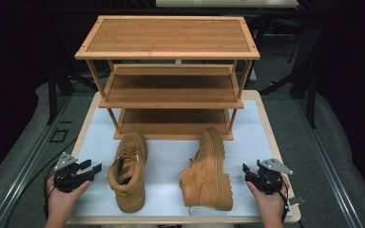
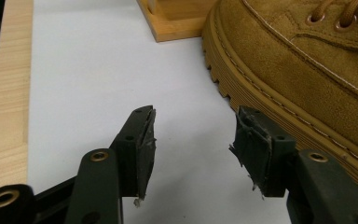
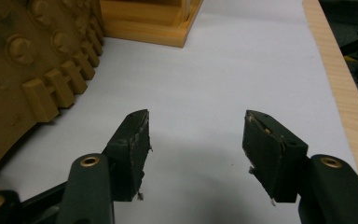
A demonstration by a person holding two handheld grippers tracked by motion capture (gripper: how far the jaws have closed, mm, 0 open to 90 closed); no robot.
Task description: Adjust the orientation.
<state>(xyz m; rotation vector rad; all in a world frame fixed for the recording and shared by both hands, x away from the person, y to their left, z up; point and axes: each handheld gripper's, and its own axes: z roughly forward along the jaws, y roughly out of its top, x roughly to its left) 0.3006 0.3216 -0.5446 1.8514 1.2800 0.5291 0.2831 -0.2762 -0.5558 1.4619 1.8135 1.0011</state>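
Note:
Two tan suede boots lie on the white table top. The left boot (image 1: 128,171) stands upright with its toe toward the rack; its side and ridged sole (image 2: 279,93) run along the right of the left gripper view. The right boot (image 1: 209,168) lies tipped on its side, its lugged sole (image 3: 32,79) facing my right gripper. My left gripper (image 1: 91,169) is open, just left of the left boot, nothing between its jaws (image 2: 193,144). My right gripper (image 1: 248,172) is open too, right of the tipped boot, jaws (image 3: 196,149) over bare table.
A three-tier bamboo shoe rack (image 1: 168,78) stands at the back of the table, its base corner (image 3: 168,32) close behind both boots. The table's wooden edge (image 2: 9,93) runs left of my left gripper and right of my right gripper (image 3: 340,88).

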